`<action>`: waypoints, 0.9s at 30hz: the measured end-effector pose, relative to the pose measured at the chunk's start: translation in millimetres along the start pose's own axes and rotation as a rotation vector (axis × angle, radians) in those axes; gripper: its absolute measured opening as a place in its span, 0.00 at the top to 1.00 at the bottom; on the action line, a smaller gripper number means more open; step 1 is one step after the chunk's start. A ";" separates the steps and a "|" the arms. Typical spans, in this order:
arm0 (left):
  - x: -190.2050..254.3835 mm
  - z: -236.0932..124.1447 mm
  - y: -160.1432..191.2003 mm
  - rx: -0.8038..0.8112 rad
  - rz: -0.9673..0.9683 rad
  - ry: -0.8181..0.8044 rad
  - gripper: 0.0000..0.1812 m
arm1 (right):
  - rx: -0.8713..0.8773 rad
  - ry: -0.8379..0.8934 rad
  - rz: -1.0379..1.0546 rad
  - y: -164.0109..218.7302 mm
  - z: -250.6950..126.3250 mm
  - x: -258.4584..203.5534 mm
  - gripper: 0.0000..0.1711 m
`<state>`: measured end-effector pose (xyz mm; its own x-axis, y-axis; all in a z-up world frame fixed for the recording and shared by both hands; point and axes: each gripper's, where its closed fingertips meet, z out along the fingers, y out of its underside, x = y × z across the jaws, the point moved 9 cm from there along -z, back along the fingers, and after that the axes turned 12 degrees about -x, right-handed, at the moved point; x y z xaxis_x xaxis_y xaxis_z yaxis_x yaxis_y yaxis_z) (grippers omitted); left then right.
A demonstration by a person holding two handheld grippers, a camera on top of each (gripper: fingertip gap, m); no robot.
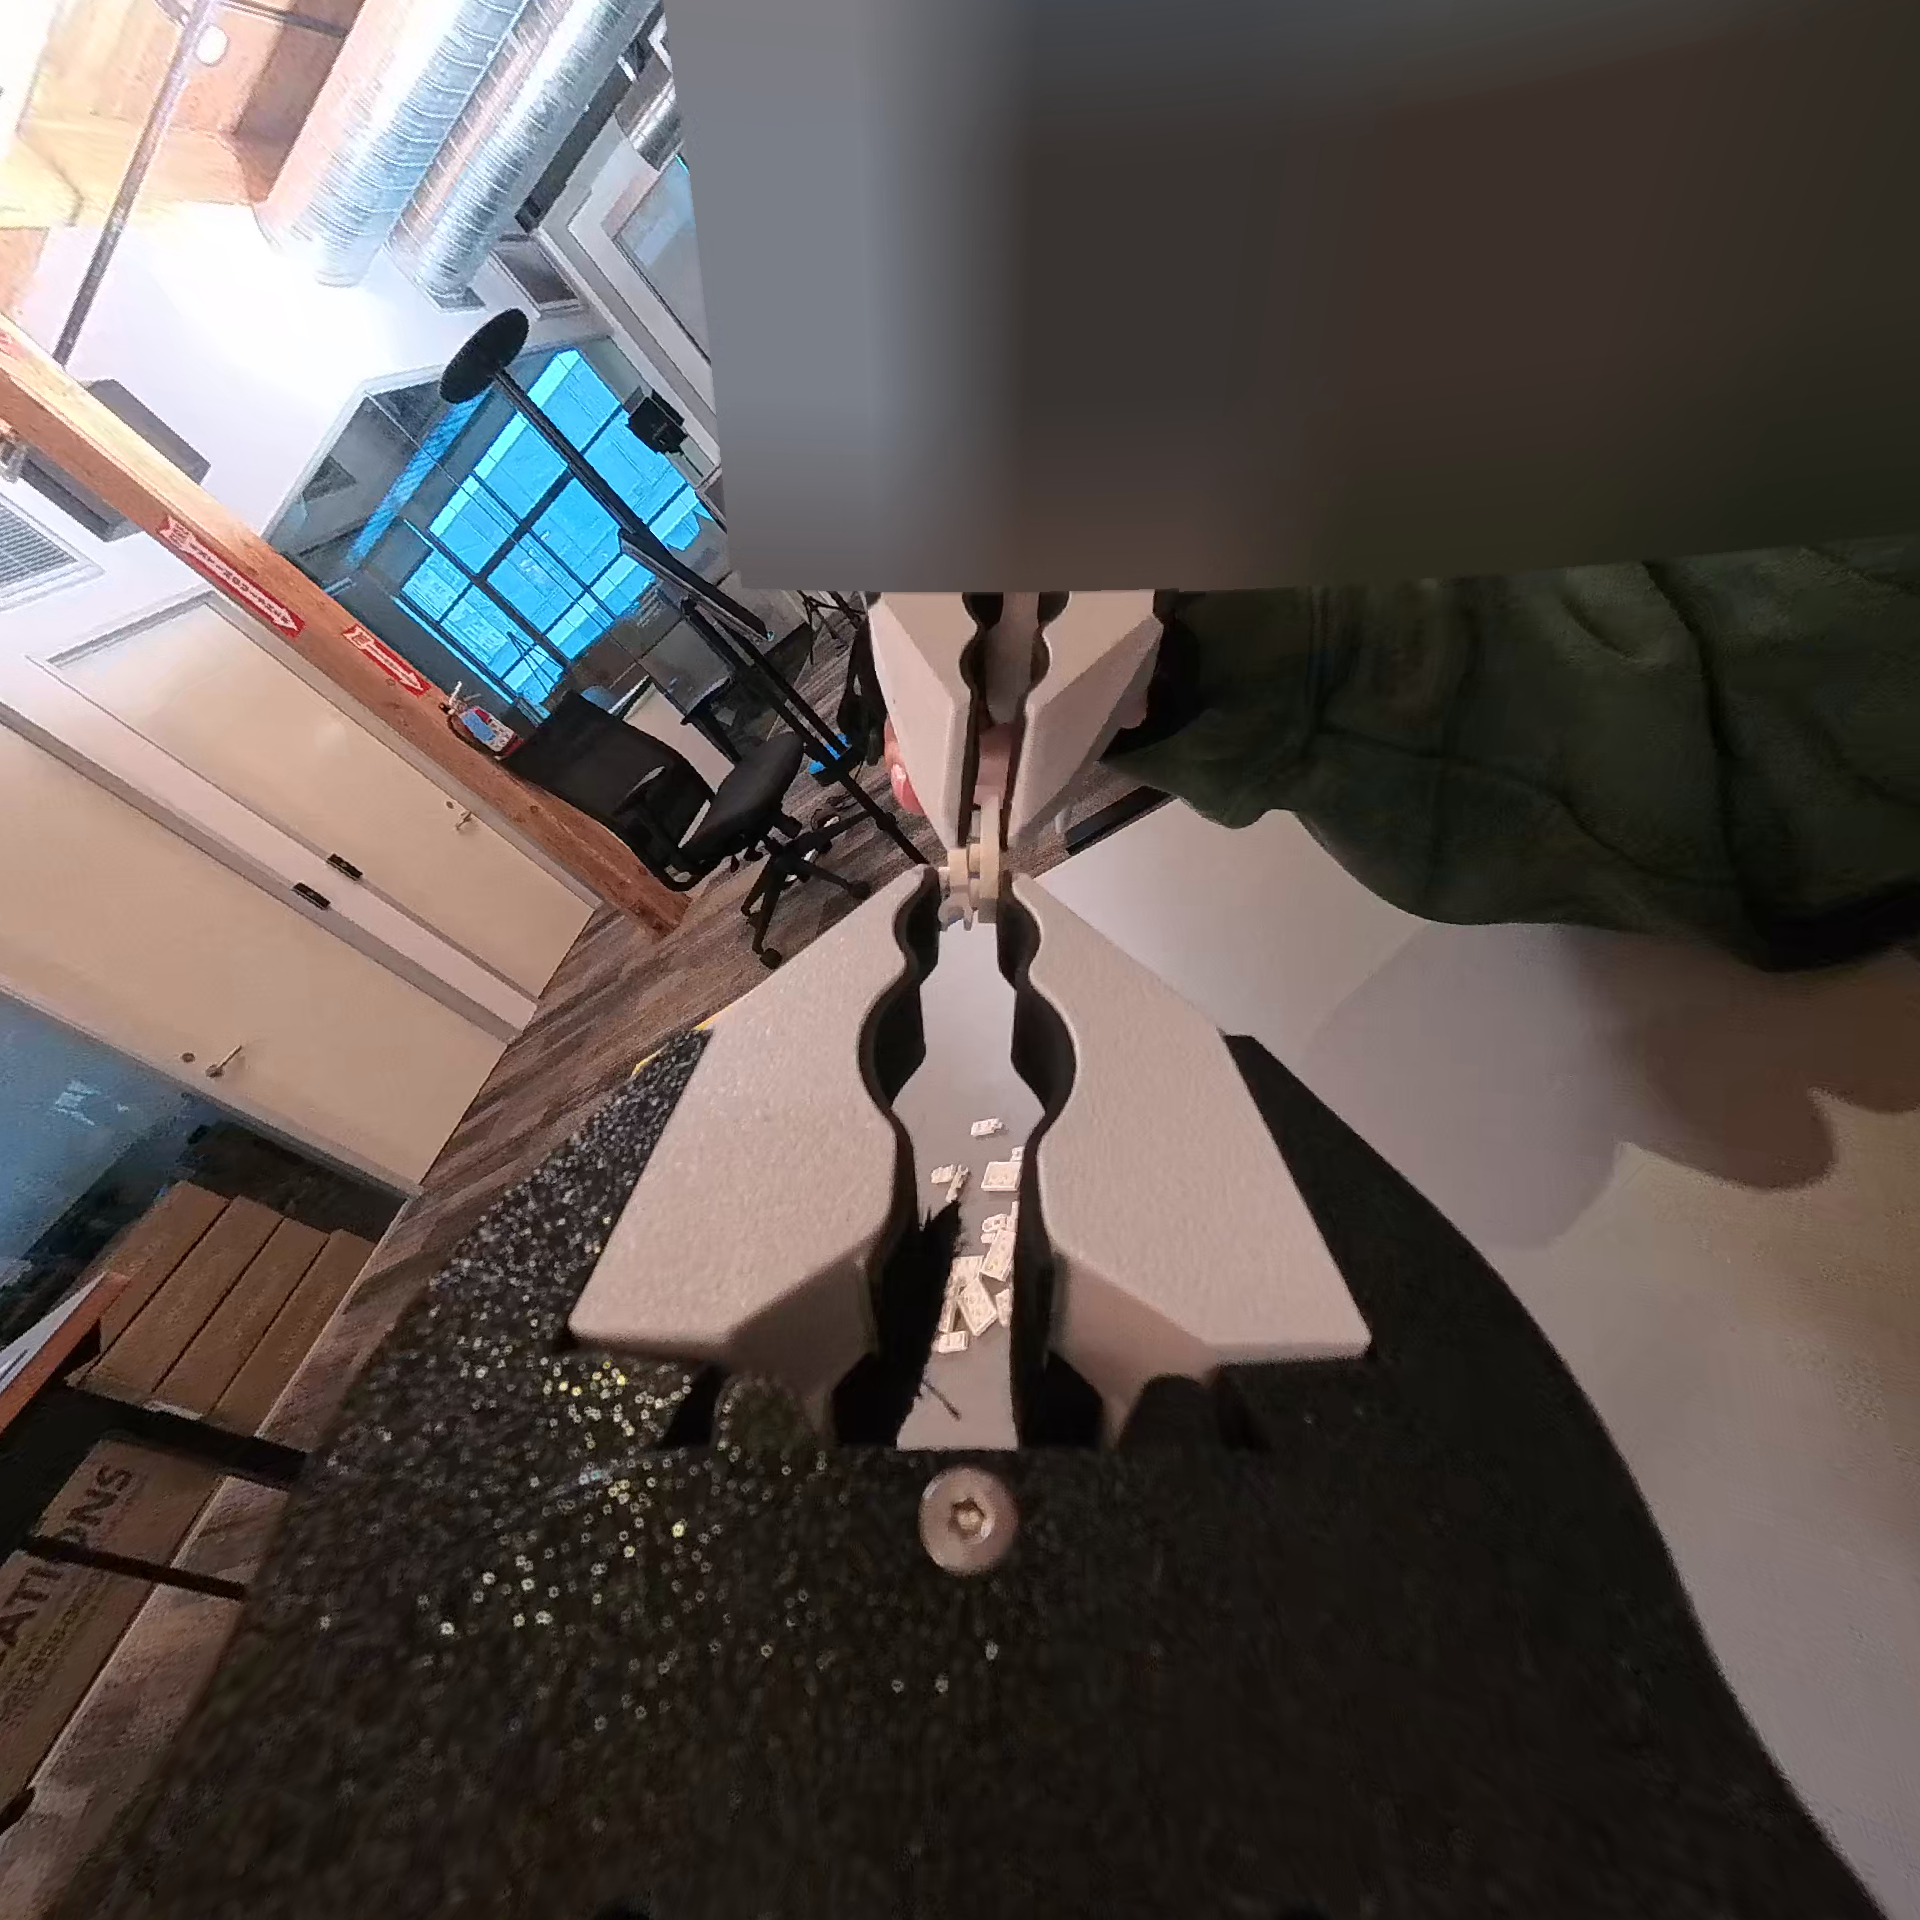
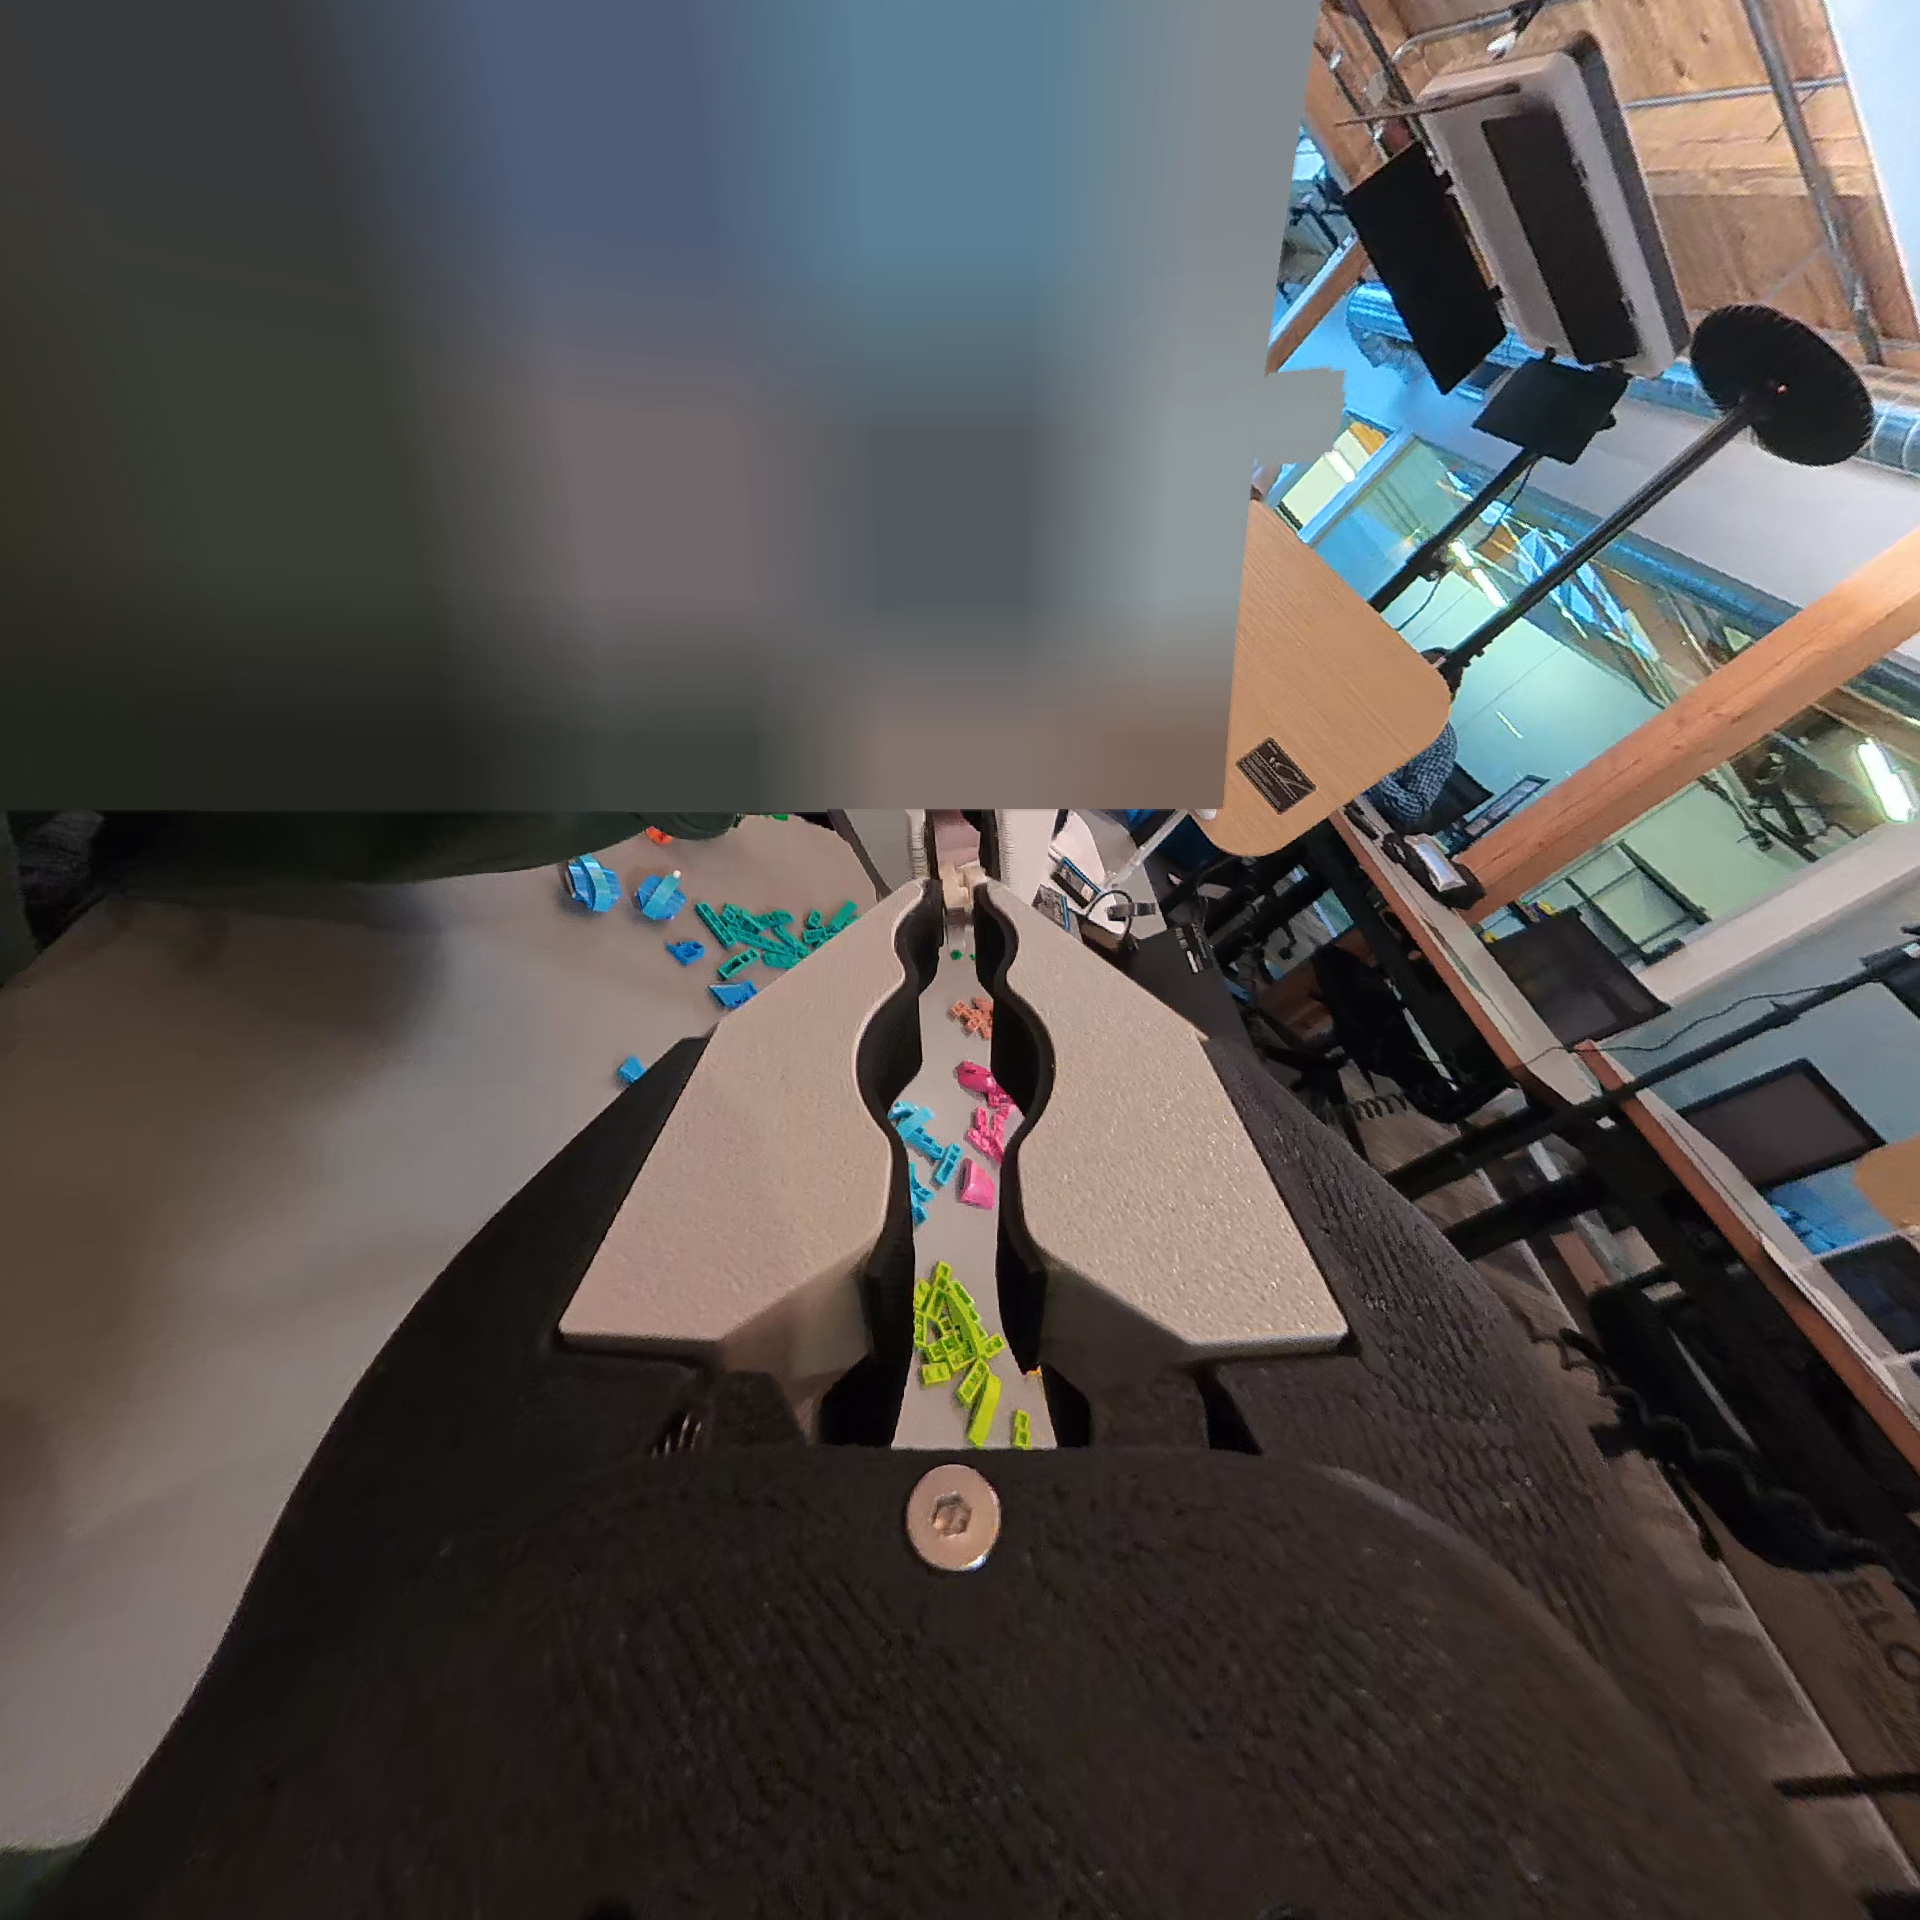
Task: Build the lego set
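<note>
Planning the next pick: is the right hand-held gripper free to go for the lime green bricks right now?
Probably not: the right hand-held gripper is shut on a white piece. The lime green bricks lie uncovered on the table.

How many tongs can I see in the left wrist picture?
2: the left tongs in the foreground, and the right tongs facing them, both pinching the white lego piece.

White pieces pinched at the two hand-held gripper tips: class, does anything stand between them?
Nothing visible does. The left hand-held gripper and right hand-held gripper meet tip to tip, and their white pieces already touch, raised clear of the table.
</note>
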<state>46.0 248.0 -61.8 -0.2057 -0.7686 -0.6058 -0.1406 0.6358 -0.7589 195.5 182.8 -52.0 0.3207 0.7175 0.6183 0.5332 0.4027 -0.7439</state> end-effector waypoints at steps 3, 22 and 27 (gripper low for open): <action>0.9 -0.1 -0.1 -0.002 0.005 0.011 0.96 | -0.005 -0.020 0.002 -0.2 0.0 -0.4 0.98; 5.9 -4.4 -1.4 -0.092 0.081 -0.007 0.96 | -0.036 -0.055 -0.004 -0.2 -1.9 -3.5 0.98; 8.6 -3.2 -2.3 -0.096 0.135 -0.017 0.96 | -0.036 -0.080 0.012 -1.7 -2.8 -5.9 0.98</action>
<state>41.5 240.1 -64.4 -0.2126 -0.6760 -0.7055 -0.2044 0.7368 -0.6444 194.9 176.3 -53.7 0.2647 0.7660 0.5859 0.5580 0.3738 -0.7409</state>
